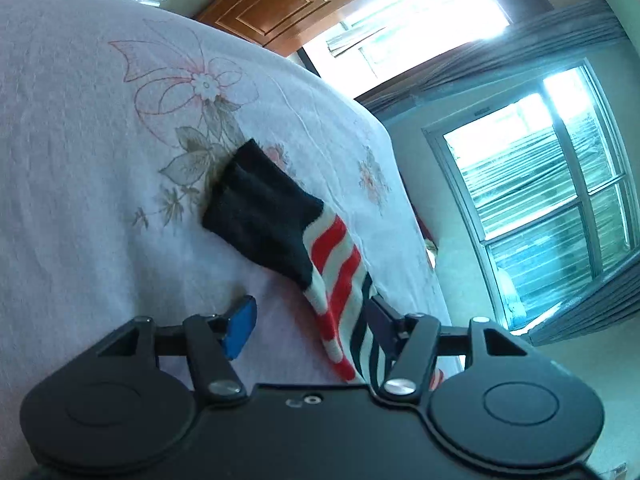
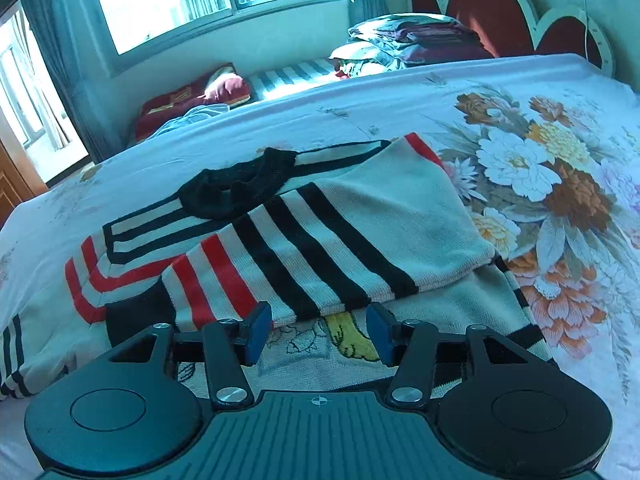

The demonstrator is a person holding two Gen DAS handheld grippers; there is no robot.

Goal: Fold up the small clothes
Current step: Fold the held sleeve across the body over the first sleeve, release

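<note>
The sweater [image 2: 320, 240] lies on the bed [image 2: 520, 92], with one sleeve folded over its body. Its black collar [image 2: 236, 188] is at 11 o'clock from the right gripper [image 2: 320, 334], whose jaws stand apart and hold nothing, just beside the sleeve's edge. The left gripper [image 1: 312, 320] is also spread wide; a striped sleeve with a black cuff [image 1: 260, 216] runs between its fingers toward 12 o'clock.

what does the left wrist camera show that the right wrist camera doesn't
Left wrist only: the sweater's black cuff on its striped sleeve, and a wooden door.
Right wrist only: the black collar, a sleeve folded across the body, the yellow print, and the red headboard.
Both: the striped sweater, floral bedsheet, windows, open grippers.
</note>
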